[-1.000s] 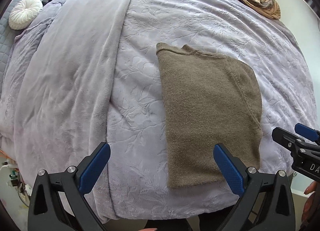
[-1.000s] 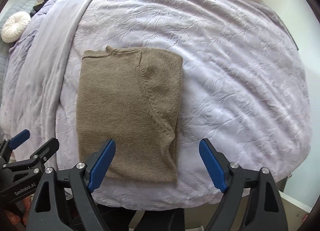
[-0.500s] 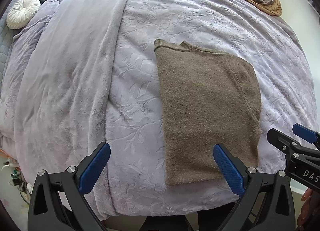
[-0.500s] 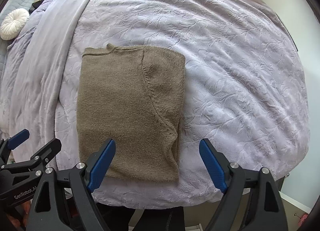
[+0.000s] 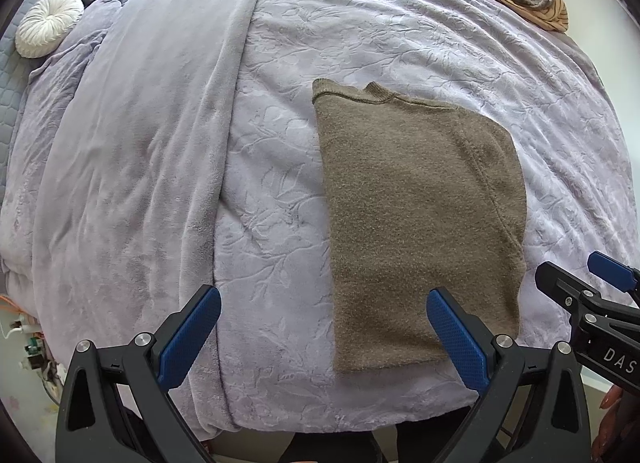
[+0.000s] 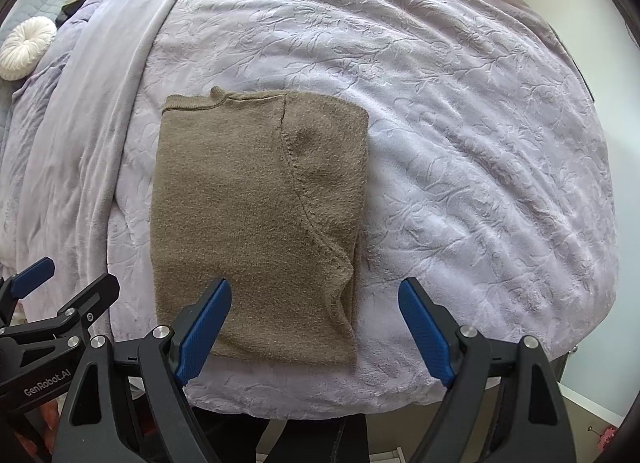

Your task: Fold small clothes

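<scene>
From the left wrist view, the left gripper (image 5: 320, 337) hangs above the near edge of the bed's lilac blanket (image 5: 360, 23), jaws spread wide and empty, with the folded brown sweater (image 5: 420, 215) lying flat under its right finger. From the right wrist view, the right gripper (image 6: 314, 327) hovers wide open over the sweater's (image 6: 256, 223) near right corner, holding nothing.

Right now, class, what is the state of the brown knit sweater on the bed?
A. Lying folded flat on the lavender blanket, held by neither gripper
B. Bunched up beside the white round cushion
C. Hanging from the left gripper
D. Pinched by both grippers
A: the brown knit sweater lies as a flat folded rectangle on the lavender blanket, and both the left gripper and the right gripper are open above it, touching nothing.
</scene>
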The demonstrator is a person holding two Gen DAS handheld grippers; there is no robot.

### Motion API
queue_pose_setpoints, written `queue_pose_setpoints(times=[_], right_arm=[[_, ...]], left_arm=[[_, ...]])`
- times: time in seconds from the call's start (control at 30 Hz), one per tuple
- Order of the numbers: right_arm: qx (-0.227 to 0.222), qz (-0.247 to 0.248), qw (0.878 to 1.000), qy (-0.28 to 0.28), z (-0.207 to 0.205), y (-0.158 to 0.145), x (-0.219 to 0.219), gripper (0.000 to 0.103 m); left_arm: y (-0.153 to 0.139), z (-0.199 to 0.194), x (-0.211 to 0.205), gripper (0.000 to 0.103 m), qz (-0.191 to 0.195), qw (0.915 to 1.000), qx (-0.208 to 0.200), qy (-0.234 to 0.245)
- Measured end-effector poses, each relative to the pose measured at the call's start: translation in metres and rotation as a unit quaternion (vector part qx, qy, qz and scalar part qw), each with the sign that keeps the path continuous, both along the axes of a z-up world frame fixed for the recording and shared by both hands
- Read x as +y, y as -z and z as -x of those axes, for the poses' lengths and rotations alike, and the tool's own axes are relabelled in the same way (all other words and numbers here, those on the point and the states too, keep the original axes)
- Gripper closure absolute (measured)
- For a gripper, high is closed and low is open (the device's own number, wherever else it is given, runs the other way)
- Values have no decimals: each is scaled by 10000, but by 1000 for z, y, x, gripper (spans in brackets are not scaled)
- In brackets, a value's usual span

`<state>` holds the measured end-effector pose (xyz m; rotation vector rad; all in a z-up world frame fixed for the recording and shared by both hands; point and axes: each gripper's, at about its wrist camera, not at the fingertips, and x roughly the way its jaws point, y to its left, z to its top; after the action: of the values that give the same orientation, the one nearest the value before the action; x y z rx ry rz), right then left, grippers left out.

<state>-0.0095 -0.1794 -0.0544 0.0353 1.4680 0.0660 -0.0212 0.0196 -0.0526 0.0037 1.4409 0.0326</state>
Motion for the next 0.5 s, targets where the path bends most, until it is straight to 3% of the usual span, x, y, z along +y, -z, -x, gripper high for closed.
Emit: queue_pose_setpoints(times=[0.5], right_arm=[[-6,-4,10000,-3,1,0,1,15]], left_arm=[[1,-1,0,0,13,10000,29,-40]])
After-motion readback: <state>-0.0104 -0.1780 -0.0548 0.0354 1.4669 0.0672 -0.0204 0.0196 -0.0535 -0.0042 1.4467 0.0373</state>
